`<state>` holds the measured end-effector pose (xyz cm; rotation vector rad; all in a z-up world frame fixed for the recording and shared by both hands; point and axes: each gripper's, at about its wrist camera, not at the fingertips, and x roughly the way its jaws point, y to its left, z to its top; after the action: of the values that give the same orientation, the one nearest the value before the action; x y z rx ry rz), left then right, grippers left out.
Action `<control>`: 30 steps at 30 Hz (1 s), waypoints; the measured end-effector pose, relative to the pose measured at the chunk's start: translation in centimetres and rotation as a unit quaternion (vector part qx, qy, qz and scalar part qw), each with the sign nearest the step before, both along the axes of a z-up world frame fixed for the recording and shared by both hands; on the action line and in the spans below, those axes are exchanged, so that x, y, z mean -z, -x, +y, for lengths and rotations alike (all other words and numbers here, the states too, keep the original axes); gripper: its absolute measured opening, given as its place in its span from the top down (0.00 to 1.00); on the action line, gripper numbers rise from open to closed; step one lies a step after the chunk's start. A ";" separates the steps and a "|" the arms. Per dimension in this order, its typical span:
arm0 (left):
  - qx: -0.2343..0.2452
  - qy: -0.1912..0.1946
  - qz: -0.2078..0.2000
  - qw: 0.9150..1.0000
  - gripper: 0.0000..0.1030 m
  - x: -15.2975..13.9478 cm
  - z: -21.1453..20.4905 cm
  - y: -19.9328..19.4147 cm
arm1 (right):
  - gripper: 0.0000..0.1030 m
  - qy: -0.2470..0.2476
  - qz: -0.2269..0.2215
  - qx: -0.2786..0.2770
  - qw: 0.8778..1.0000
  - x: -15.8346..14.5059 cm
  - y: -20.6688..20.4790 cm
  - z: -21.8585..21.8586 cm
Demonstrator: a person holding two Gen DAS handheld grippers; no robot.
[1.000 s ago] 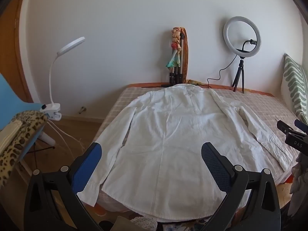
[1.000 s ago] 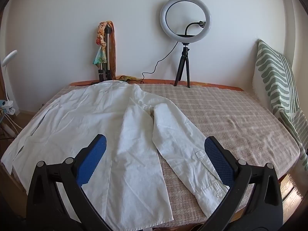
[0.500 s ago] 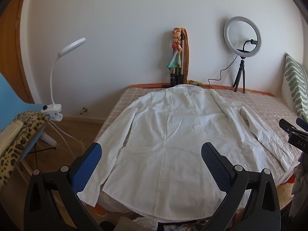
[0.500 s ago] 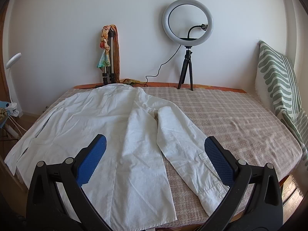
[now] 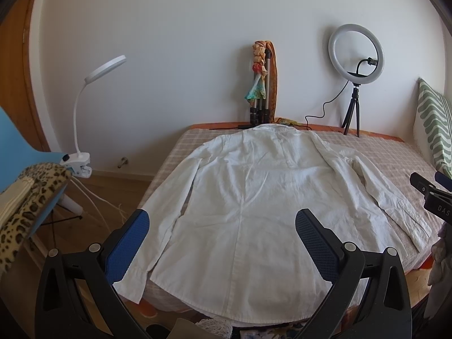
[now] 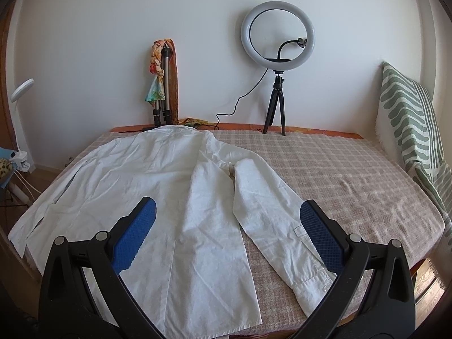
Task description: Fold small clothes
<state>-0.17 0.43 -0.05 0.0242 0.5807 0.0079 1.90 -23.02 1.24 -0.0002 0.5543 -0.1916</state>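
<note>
We hold left gripper (image 5: 221, 236) and right gripper (image 6: 227, 234) spread, empty | shirt (image 5: 248, 197) flat | risk: left sleeve (image 5: 166, 206) overhanging bed (image 6: 353, 175) slips when pulled.

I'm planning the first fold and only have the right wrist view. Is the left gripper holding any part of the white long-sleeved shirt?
Observer: No. The left gripper is open over the white long-sleeved shirt, with nothing between its fingers.
Operator: Where does the sleeve on that side end?
Observer: Its sleeve cuff hangs off the near left corner of the bed, past the checked bedspread.
Operator: Anything standing beside that corner?
Observer: A blue chair draped with a leopard-print cloth stands left of the bed.
</note>
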 end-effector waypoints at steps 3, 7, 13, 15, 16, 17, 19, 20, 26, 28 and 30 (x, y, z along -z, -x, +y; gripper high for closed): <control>0.000 0.001 0.002 1.000 0.00 0.0 0.0 -0.1 | 0.00 -0.001 0.000 0.000 1.000 0.0 0.0 0.0; 0.001 0.003 0.006 1.000 0.00 0.1 -0.1 -0.2 | 0.00 0.000 0.000 0.000 1.000 0.0 0.0 0.1; 0.000 0.003 0.007 1.000 0.00 0.1 -0.1 -0.1 | 0.00 0.000 0.000 0.000 1.000 0.0 0.1 0.0; 0.000 0.003 0.007 1.000 0.00 0.1 -0.1 -0.1 | 0.00 0.000 0.000 0.000 1.000 -0.1 0.0 0.1; 0.000 0.002 0.007 1.000 0.00 0.1 -0.2 -0.1 | 0.00 0.000 0.000 0.000 1.000 -0.1 0.0 0.1; 0.000 0.003 0.007 1.000 0.00 0.1 -0.1 -0.2 | 0.00 0.000 -0.001 0.000 1.000 -0.1 0.0 0.1; 0.000 0.003 0.007 1.000 0.00 0.1 -0.1 -0.1 | 0.00 0.000 0.000 0.000 1.000 -0.1 0.0 0.1; 0.000 0.003 0.007 1.000 0.00 0.1 -0.1 -0.2 | 0.00 0.000 0.000 0.000 1.000 -0.1 0.0 0.1; 0.000 0.003 0.007 1.000 0.00 0.1 0.0 -0.1 | 0.00 -0.001 -0.001 0.001 1.000 -0.2 0.1 0.1; 0.000 0.002 0.007 1.000 0.00 0.1 -0.1 -0.1 | 0.00 -0.001 0.000 0.000 1.000 -0.2 0.1 0.1; 0.000 0.003 0.007 1.000 0.00 0.1 0.0 -0.2 | 0.00 -0.001 0.000 0.000 1.000 -0.2 0.1 0.1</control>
<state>-0.02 0.43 -0.17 0.0195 0.5946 0.0060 1.80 -22.97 1.44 0.0019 0.5541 -0.1914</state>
